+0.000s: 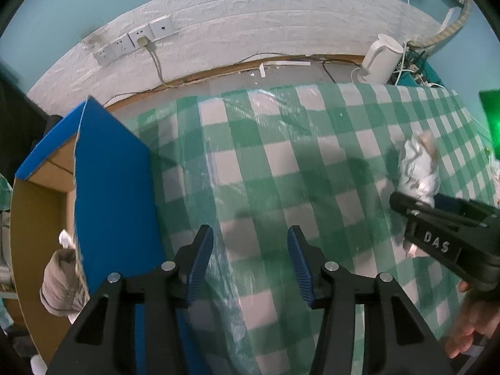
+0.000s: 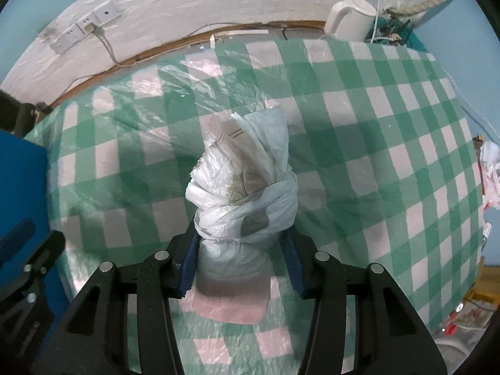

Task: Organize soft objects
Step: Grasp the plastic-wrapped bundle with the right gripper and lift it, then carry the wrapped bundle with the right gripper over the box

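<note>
My right claw [image 2: 242, 259] grips a white wrapped bundle [image 2: 247, 187]; left claw [image 1: 250, 265] wide, empty. One item probably already in the blue box [image 1: 109, 187].

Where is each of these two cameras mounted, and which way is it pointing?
Left wrist: rides the left gripper, facing across the checked tablecloth beside the blue box; its open fingers and the right gripper show.
Right wrist: rides the right gripper, facing the plastic-wrapped bundle it grips.
Shared: tablecloth, bundle, white kettle.
</note>
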